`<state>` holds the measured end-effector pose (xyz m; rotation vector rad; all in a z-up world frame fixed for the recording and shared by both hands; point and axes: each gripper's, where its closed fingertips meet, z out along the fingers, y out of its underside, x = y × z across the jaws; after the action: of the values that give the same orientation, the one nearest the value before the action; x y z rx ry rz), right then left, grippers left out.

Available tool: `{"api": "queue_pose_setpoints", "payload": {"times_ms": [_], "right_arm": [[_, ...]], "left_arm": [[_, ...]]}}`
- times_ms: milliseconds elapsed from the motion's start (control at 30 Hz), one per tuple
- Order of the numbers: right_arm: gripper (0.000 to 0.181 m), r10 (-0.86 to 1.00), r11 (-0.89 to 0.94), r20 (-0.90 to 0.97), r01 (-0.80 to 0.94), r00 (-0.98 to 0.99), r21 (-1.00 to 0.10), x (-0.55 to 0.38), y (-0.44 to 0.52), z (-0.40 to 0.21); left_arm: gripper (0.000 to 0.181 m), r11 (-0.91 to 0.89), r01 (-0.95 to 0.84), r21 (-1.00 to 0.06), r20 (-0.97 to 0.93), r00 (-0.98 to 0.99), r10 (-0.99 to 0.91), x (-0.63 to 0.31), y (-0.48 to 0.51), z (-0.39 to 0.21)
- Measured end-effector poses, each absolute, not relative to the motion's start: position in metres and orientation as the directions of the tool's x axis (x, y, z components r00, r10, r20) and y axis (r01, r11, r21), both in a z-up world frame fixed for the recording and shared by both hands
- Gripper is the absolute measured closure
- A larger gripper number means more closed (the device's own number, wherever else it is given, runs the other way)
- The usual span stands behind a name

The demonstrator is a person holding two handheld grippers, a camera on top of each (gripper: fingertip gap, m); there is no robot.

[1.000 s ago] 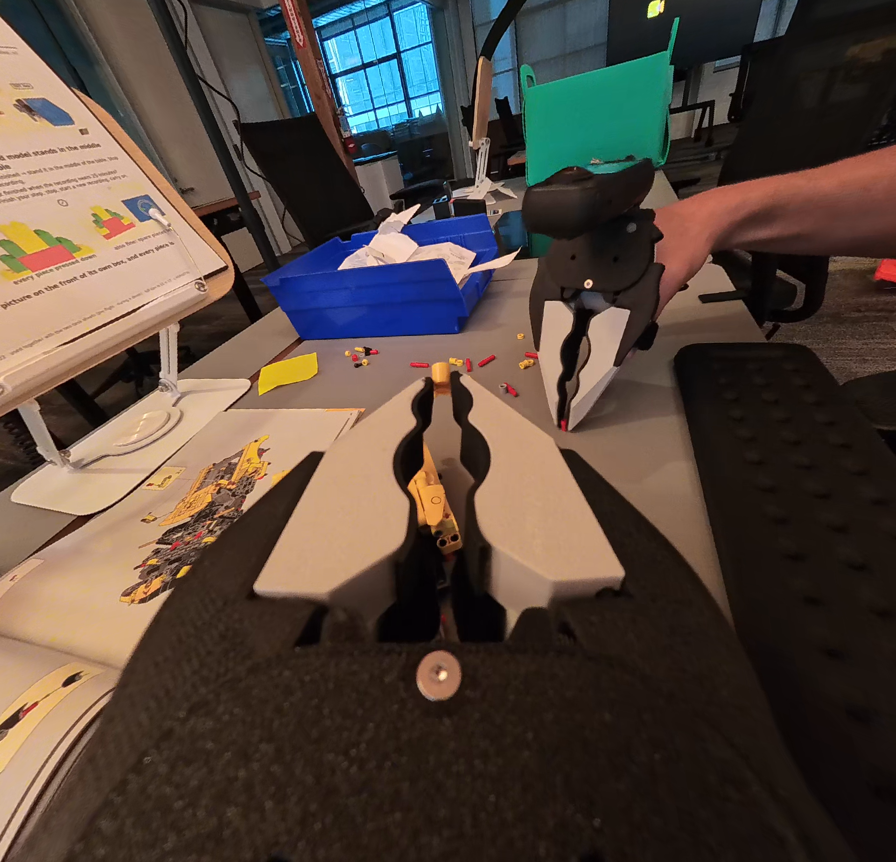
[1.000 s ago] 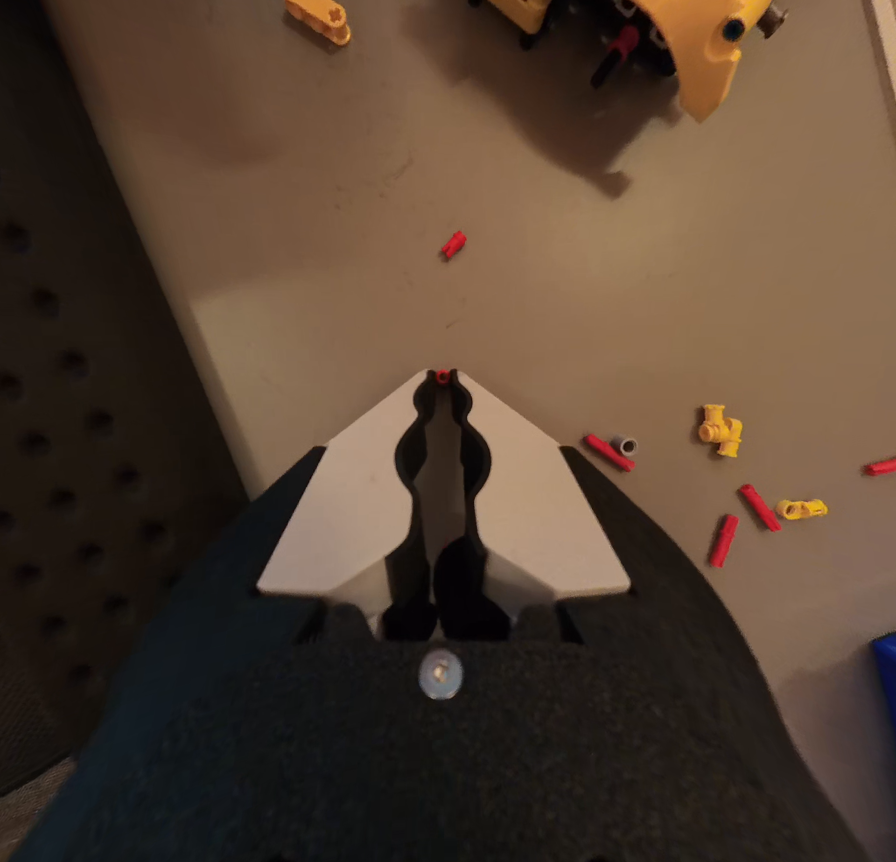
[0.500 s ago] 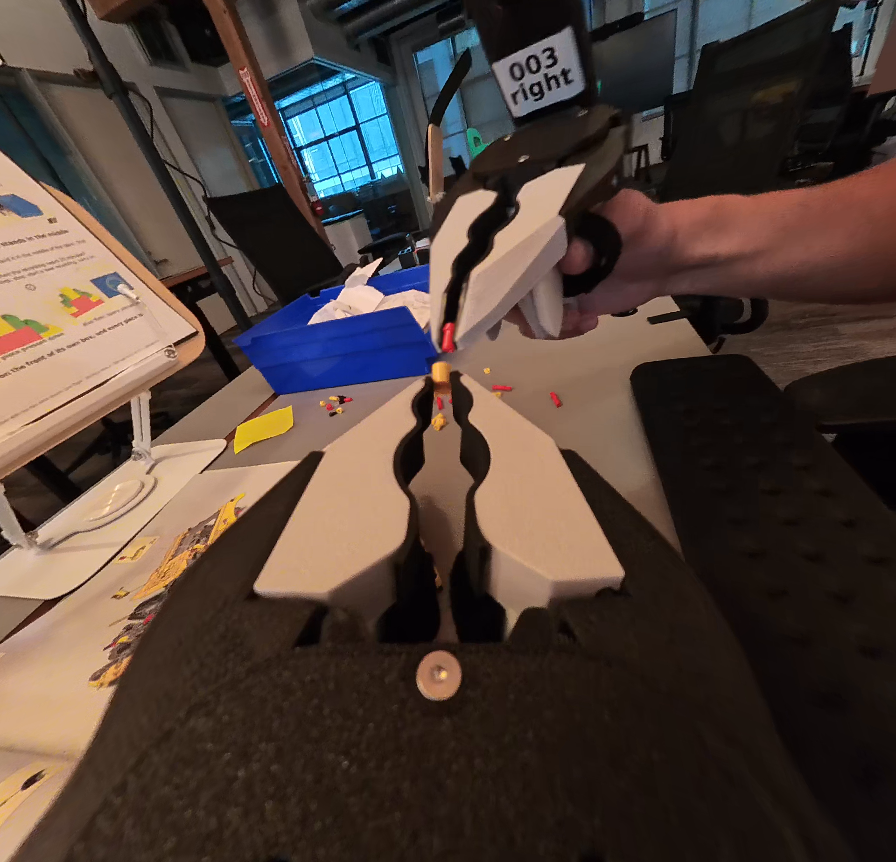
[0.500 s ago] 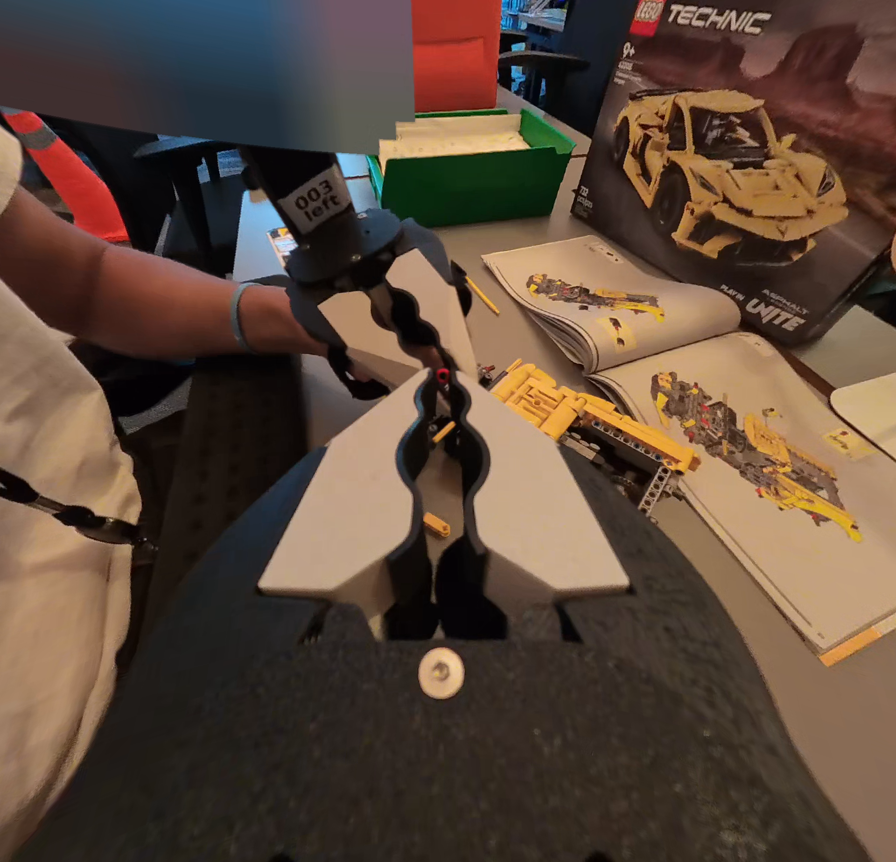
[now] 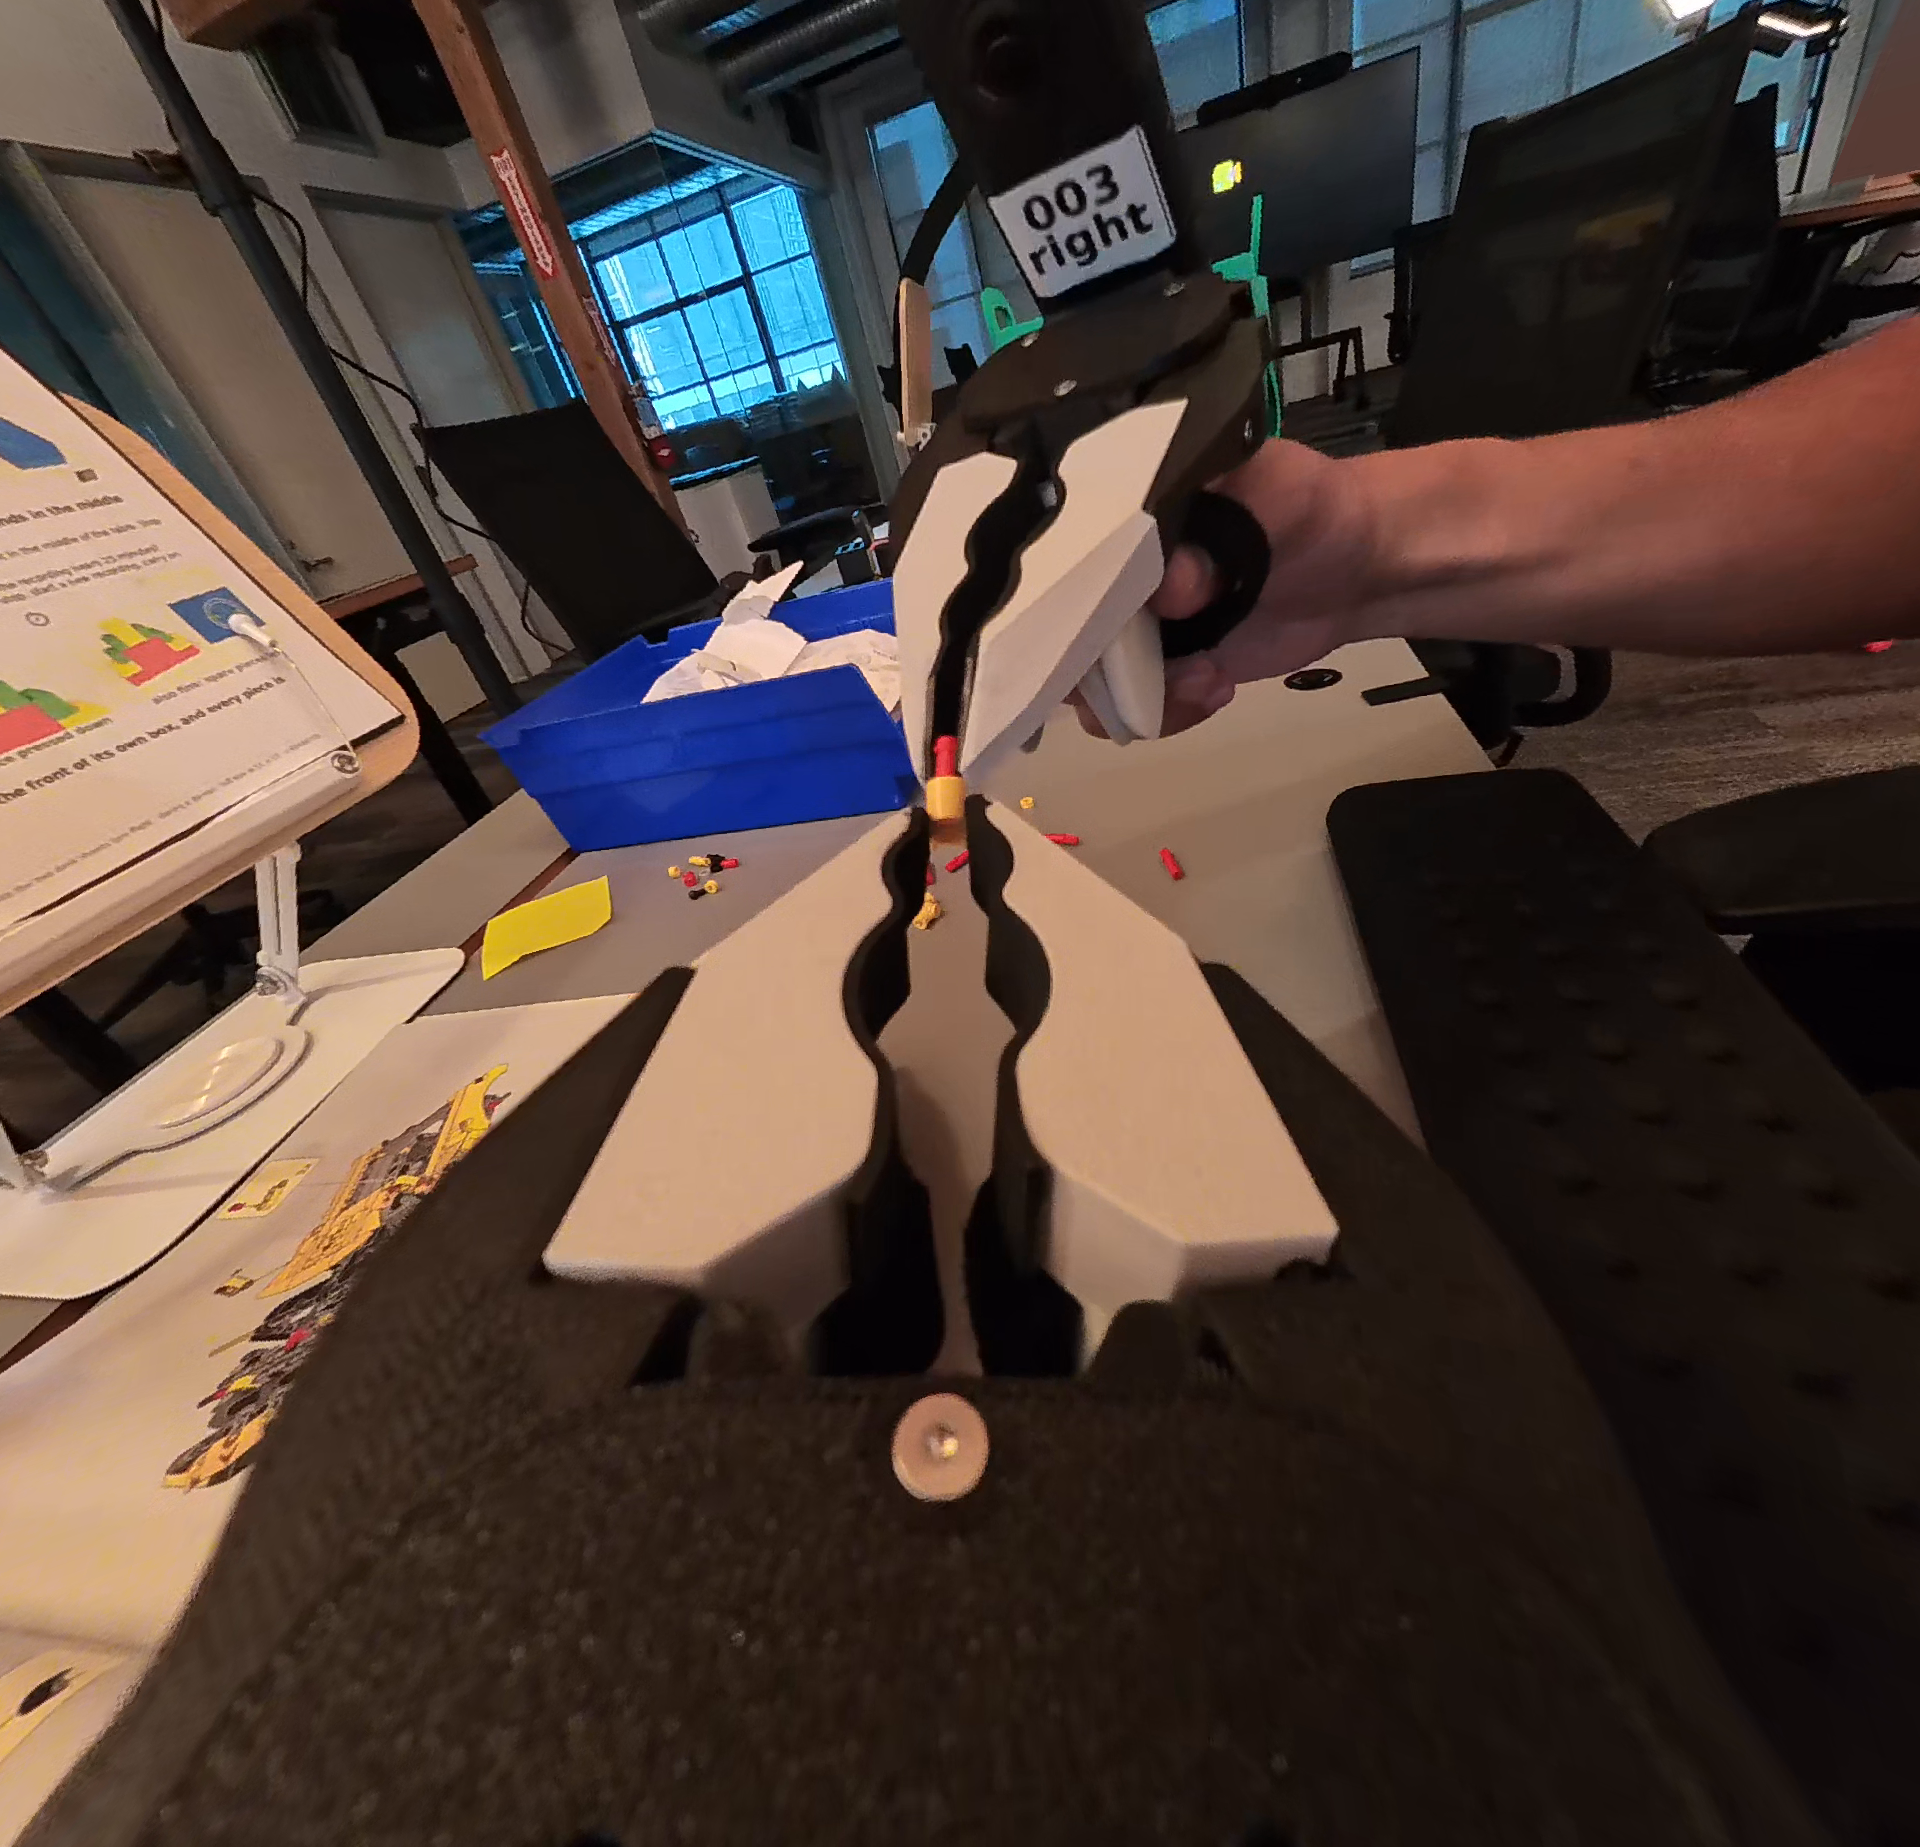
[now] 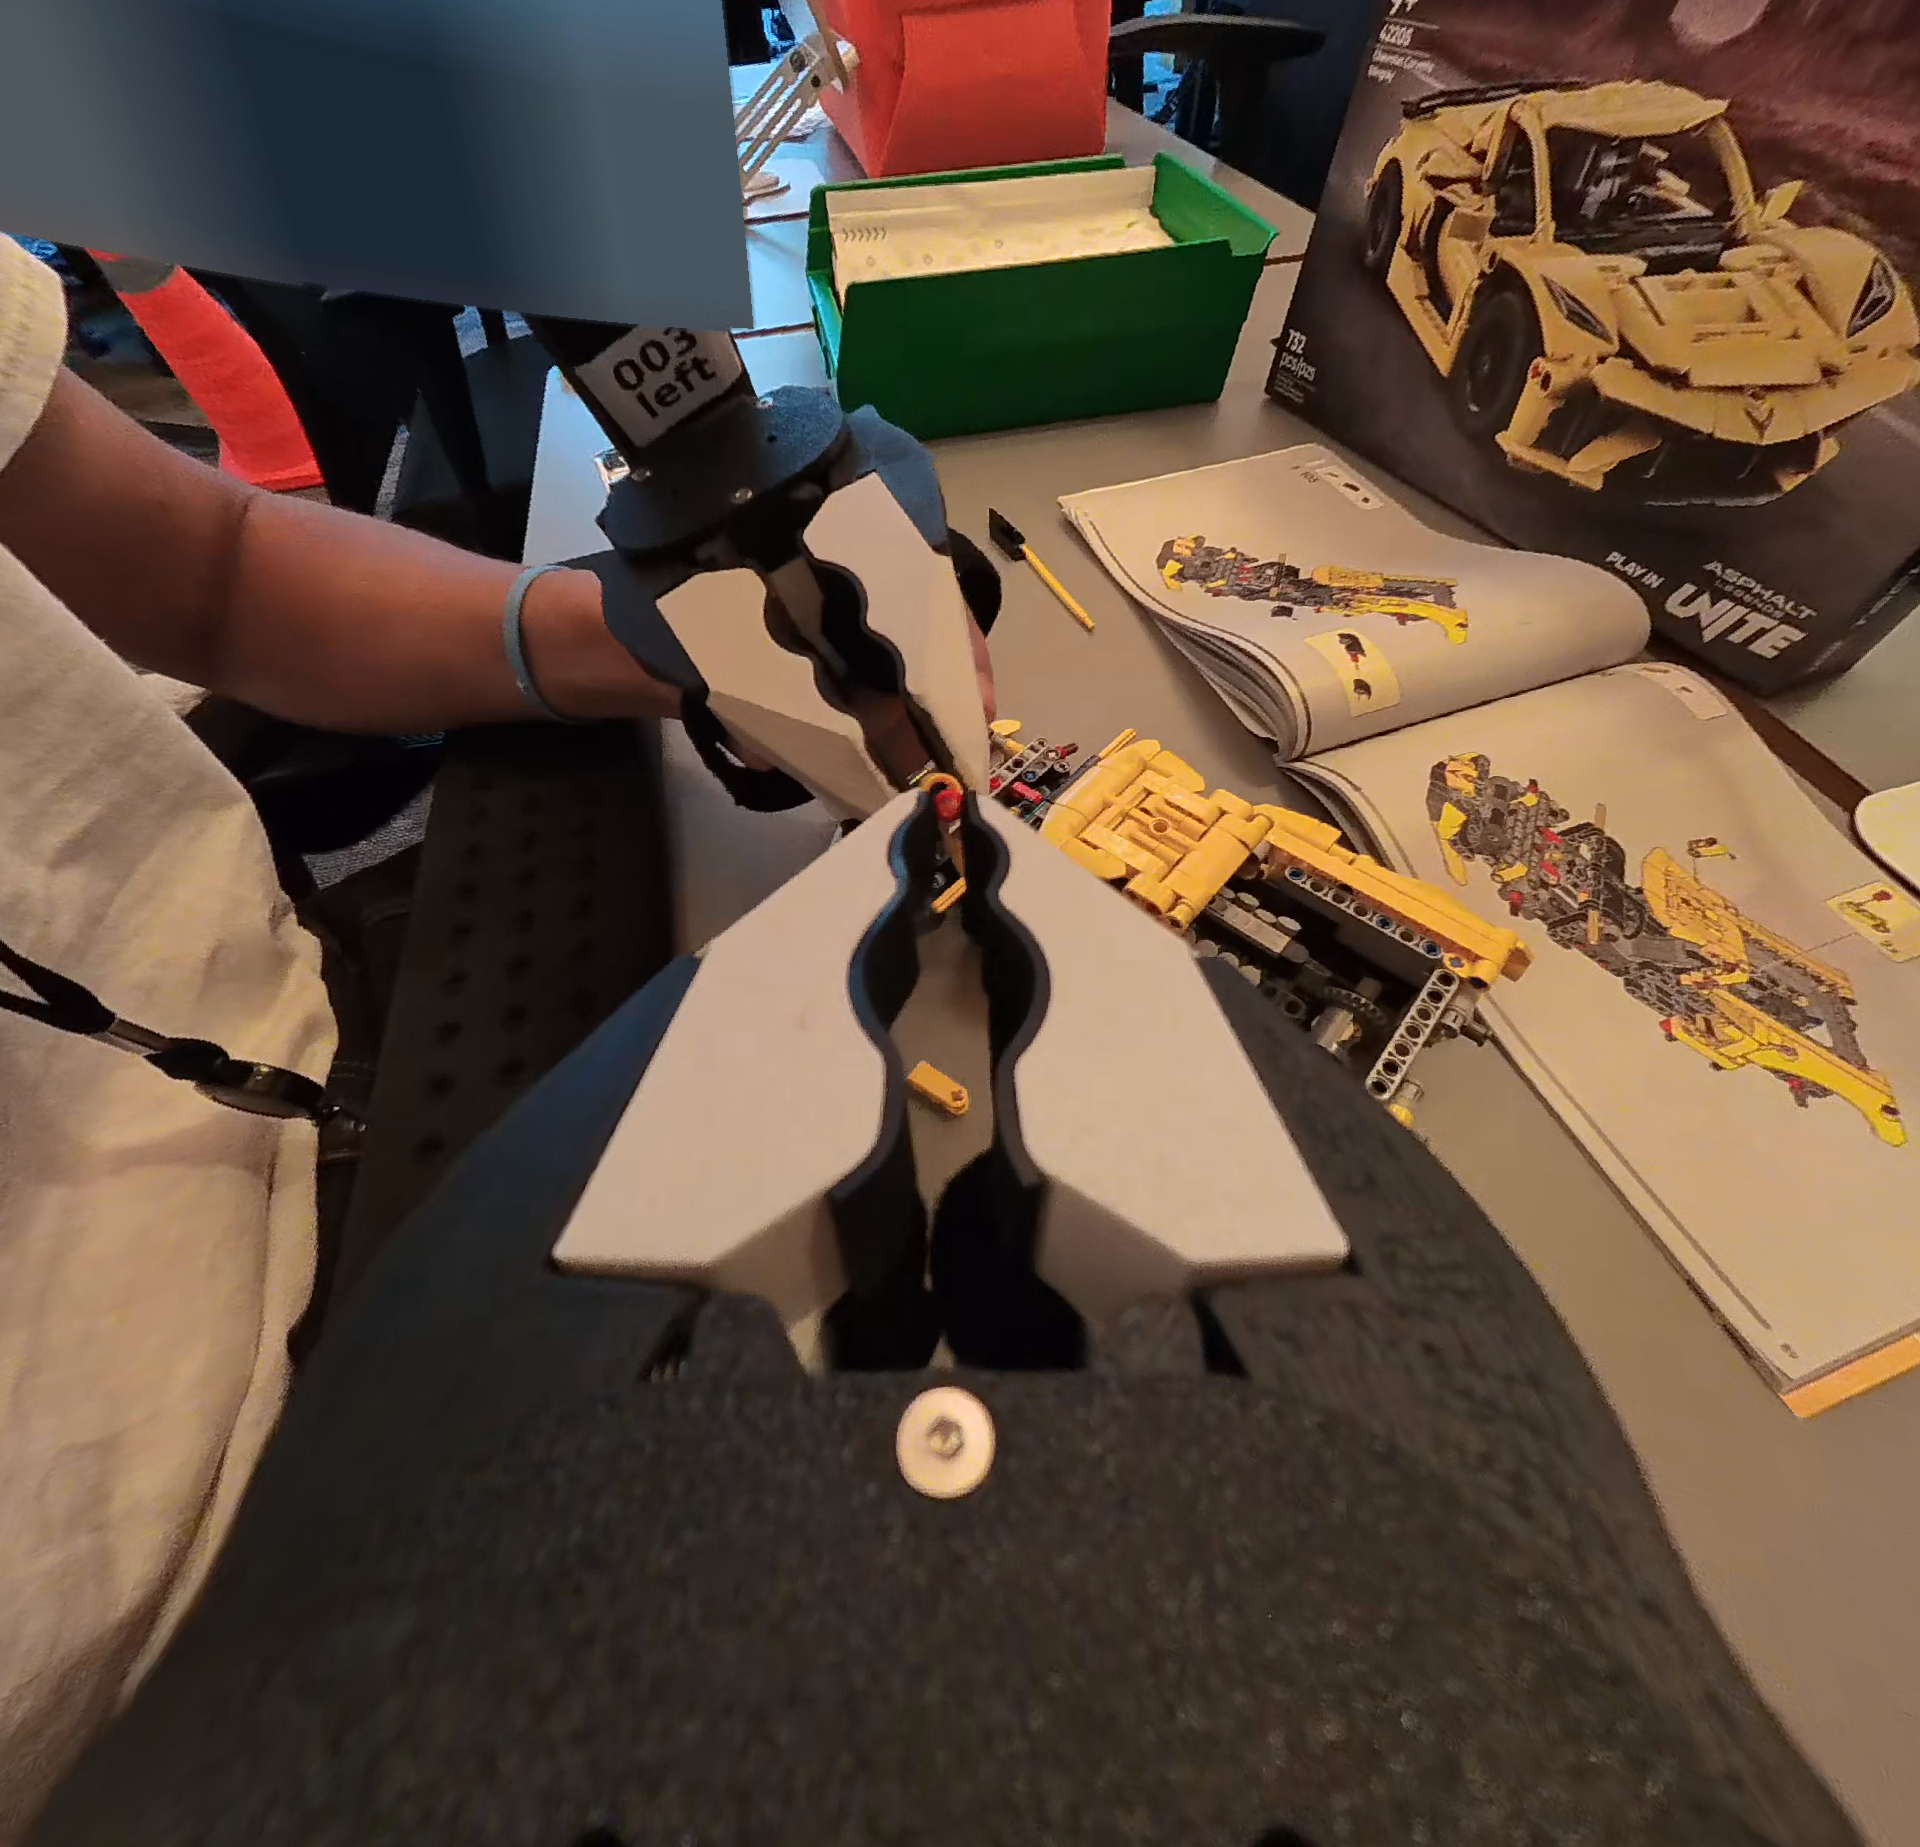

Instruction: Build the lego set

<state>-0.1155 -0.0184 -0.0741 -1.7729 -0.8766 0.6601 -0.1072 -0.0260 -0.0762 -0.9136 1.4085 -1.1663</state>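
Observation:
My left gripper [image 5: 943,823] is shut on a small yellow connector [image 5: 943,798] and holds it above the table. My right gripper [image 6: 948,808] is shut on a red pin [image 6: 945,798]. In the left wrist view the right gripper [image 5: 941,758] comes down from above, and the red pin [image 5: 943,756] meets the top of the yellow connector. In the right wrist view the left gripper [image 6: 938,774] reaches in from the upper left, tip to tip with mine. The partly built yellow car model [image 6: 1174,847] lies on the table just behind the tips.
An open instruction booklet [image 6: 1558,862] and the set's box [image 6: 1610,291] lie to the right, with a green bin [image 6: 1039,343] behind. A blue bin [image 5: 707,758], loose red and yellow pins [image 5: 1062,839], a yellow paper [image 5: 545,924], a document stand [image 5: 156,654] and a black mat [image 5: 1610,1070] show in the left wrist view. A loose yellow piece [image 6: 938,1089] lies on the table. Only a small space, under 4 cm, lies between the two pairs of fingers.
My right gripper rose from the table with the red pin and swung round to face the left gripper. The pin now touches the yellow connector. The left gripper tilted up.

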Motion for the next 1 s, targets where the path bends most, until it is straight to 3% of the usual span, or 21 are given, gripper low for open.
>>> {"api": "queue_pose_setpoints", "payload": {"times_ms": [233,800,1000], "right_arm": [[0.178,0.821,-0.21,-0.012,0.283,0.571,-0.936,-0.116,-0.018,-0.074],[0.178,0.827,-0.251,-0.058,0.274,0.559,-0.928,-0.117,-0.017,-0.081],[0.178,0.793,-0.405,-0.27,0.142,0.547,-0.903,-0.115,-0.019,-0.083]], "left_arm": [[0.174,0.171,0.051,-0.984,-0.178,-0.198,-0.964,-0.108,-0.026,-0.076],[0.175,0.223,0.002,-0.975,-0.22,-0.166,-0.961,-0.106,-0.023,-0.083],[0.176,0.124,-0.009,-0.992,-0.12,-0.189,-0.975,-0.104,-0.027,-0.084]]}}
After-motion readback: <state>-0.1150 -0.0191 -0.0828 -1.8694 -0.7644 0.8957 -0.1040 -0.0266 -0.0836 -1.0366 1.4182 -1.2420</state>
